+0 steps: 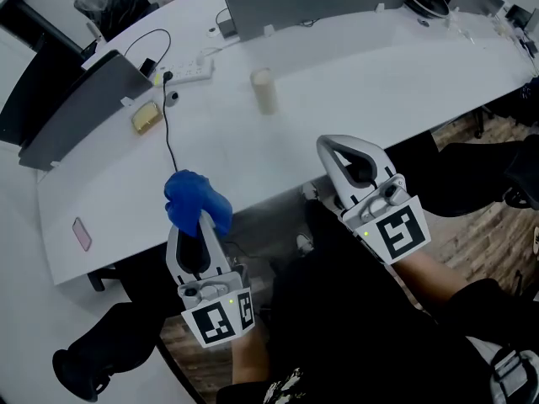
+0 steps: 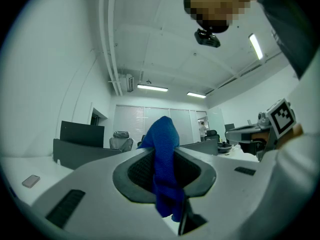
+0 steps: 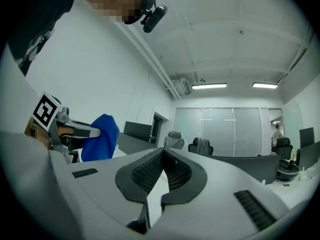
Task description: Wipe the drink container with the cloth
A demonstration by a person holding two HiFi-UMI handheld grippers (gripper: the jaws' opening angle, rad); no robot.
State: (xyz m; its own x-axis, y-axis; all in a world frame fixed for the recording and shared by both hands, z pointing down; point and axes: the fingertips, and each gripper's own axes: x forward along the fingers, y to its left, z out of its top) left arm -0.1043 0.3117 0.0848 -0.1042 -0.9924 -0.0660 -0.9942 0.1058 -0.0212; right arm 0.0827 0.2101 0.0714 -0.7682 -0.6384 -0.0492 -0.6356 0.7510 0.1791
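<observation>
Risks toppling the far, pale cylindrical drink container (image 1: 264, 89), wiping with crumpled blue cloth (image 1: 195, 199) pinched in left gripper (image 1: 201, 218), right gripper (image 1: 327, 144) closed on nothing.

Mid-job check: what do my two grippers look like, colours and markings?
The left gripper and right gripper both have pale grey shells. Their tongs form a rounded loop lined with dark ribbed pads. Each carries a white cube printed with black square markers, with a small green light beside it.
</observation>
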